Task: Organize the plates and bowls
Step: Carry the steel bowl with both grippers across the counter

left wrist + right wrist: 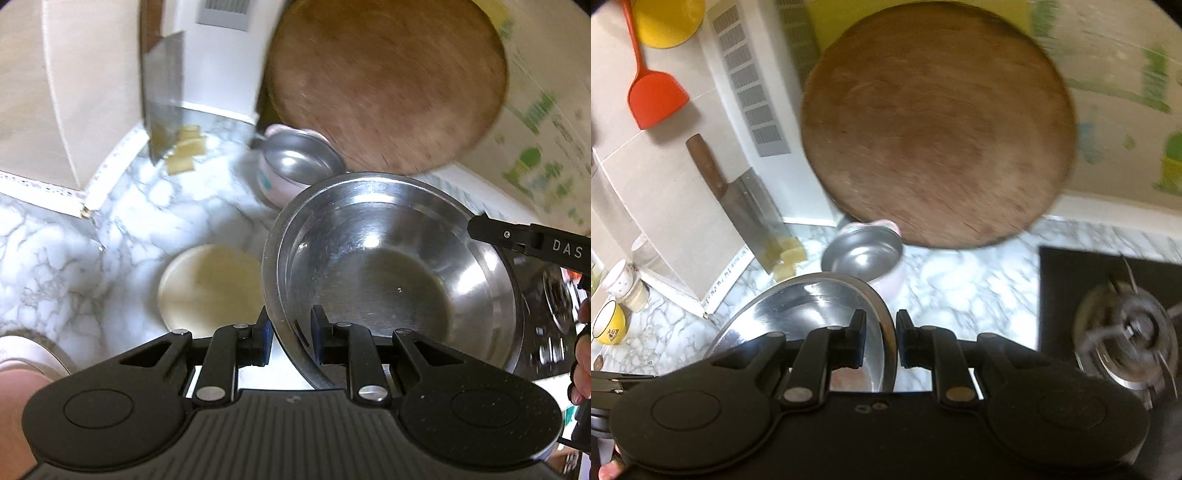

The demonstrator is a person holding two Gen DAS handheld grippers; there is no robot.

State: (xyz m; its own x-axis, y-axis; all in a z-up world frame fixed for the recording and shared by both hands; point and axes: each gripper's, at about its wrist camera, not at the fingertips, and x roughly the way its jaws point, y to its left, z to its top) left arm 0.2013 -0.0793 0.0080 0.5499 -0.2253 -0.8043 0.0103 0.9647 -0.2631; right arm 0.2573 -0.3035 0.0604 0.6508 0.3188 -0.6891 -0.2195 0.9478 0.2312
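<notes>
A large steel bowl (391, 266) is held tilted above the marble counter (74, 266). My left gripper (291, 336) is shut on its near rim. My right gripper (881, 341) is shut on the opposite rim of the same bowl (798, 306), and its finger shows at the right of the left wrist view (524, 240). A cream plate (210, 284) lies on the counter below and left of the bowl. A small pink bowl with a steel inside (299, 162) (864, 258) stands further back.
A round wooden cutting board (384, 85) (934, 125) leans on the back wall. A cleaver (746, 206) hangs at the left, with yellow cubes (786, 258) below it. A gas burner (1126, 332) is at the right. Cups (613, 321) stand far left.
</notes>
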